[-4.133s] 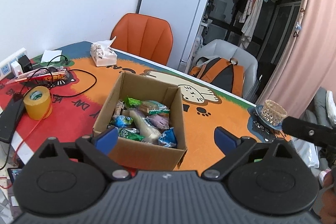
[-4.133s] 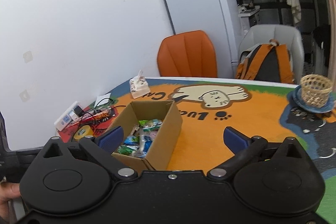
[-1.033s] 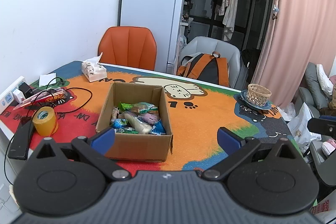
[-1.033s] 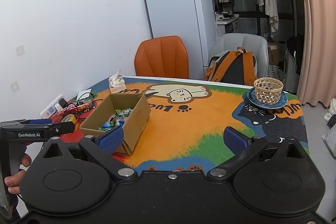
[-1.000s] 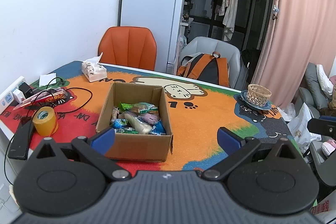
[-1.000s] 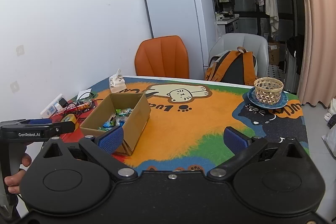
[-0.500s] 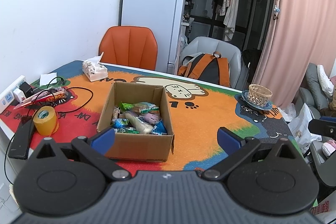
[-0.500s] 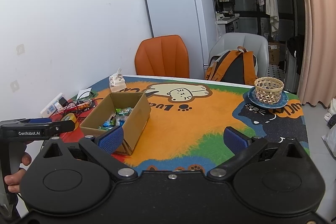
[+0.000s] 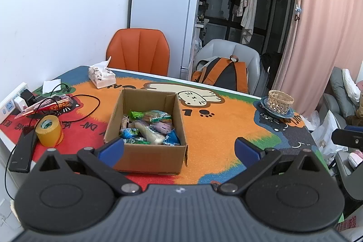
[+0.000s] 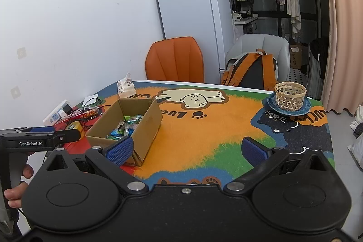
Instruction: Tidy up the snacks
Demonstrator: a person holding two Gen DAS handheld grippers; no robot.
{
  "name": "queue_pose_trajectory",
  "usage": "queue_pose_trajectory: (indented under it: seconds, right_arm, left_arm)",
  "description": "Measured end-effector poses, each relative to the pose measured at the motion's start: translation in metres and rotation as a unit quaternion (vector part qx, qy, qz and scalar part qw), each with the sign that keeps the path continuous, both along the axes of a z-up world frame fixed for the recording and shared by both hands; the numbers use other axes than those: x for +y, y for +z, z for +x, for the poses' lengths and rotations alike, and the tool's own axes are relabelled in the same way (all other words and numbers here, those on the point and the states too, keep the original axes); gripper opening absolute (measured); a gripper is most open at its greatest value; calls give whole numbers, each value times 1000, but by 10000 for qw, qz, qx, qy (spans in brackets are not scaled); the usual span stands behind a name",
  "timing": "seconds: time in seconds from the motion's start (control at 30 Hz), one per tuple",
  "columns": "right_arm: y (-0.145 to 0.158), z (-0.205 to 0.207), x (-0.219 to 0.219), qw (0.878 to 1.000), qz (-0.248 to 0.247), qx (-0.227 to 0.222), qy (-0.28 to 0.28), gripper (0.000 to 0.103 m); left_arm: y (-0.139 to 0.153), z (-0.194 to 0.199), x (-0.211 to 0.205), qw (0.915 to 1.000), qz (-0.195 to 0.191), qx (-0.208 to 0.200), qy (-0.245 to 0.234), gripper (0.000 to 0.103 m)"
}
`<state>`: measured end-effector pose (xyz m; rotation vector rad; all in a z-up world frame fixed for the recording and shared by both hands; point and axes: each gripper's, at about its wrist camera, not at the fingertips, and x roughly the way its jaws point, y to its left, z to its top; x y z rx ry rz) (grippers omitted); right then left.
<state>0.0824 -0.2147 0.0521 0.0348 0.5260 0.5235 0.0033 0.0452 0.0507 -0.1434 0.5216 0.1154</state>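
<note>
The near wall of the box (image 9: 149,157) hides the lowest snacks (image 9: 149,126); their wrapper print is too small to read. The left gripper (image 10: 40,136) is cut off by the right view's edge, its fingertips hidden. The strip (image 9: 6,103) runs off frame.

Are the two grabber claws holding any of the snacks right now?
No. The left gripper and right gripper are both wide open with nothing between their fingers. The snacks all lie in the cardboard box on the table.
</note>
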Motion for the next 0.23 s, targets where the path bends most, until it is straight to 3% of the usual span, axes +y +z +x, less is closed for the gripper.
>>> queue_pose_trajectory:
  seconds: [0.23]
  right_arm:
    - [-2, 0, -1, 10000, -8, 15, 3, 103]
  left_arm:
    - [0, 0, 0, 10000, 2, 4, 1, 103]
